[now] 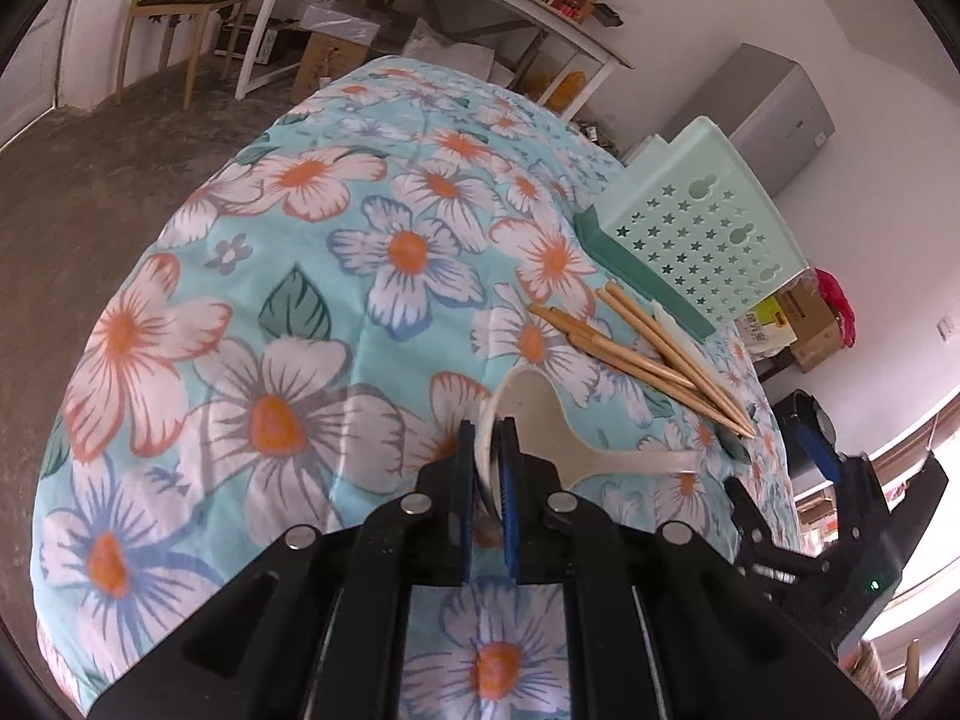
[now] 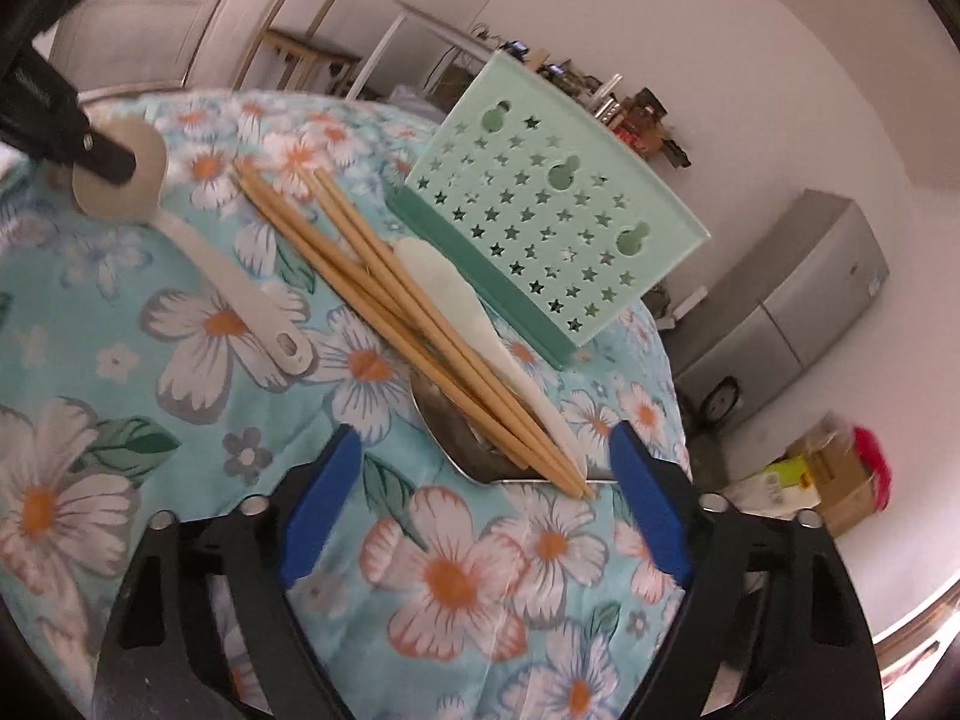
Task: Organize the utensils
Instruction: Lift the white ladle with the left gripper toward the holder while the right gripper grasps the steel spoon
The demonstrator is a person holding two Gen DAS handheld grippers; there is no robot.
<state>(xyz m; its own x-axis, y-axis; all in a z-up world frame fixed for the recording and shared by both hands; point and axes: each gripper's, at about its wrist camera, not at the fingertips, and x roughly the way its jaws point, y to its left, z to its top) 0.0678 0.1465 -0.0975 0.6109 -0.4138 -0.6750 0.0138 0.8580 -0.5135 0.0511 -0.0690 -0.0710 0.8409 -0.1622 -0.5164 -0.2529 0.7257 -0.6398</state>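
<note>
**Step in hand: white spoon gripped, chopstick bundle next**

Landmark: the green utensil holder (image 2: 543, 204), a perforated mint-green rack with a darker green base, lying tilted on the floral tablecloth (image 1: 252, 276).

Left gripper (image 1: 489, 480): the jaws are clamped on the rim of the white spoon (image 1: 540, 420). The bowl stands between the pads and the handle runs out towards the holder side. In the right wrist view the spoon (image 2: 198, 258) lies well apart from the holder, beyond the chopsticks, with its handle end resting on the cloth.

Right gripper (image 2: 486, 492): the jaws stand apart with nothing pressed between the pads. The tips of the chopsticks (image 2: 384, 276) lie just ahead of the gap, not inside it.

Position of the remaining items:
- The chopsticks lie in a loose fan just beside the holder's base, tips pointing away from it.
- A white spatula (image 2: 474, 312) lies between the chopsticks and the holder base, touching or nearly touching the base.
- A metal utensil (image 2: 456, 438) lies under the chopstick tips; its type cannot be told.

Judgement: the spoon pickup appears complete, and its delivery to the holder is pending. The holder's opening is not visible from either view, so the insertion path cannot be confirmed. The next move calls for lifting the spoon clear of the cloth and advancing the right gripper so the chopstick tips enter between the pads.
</note>
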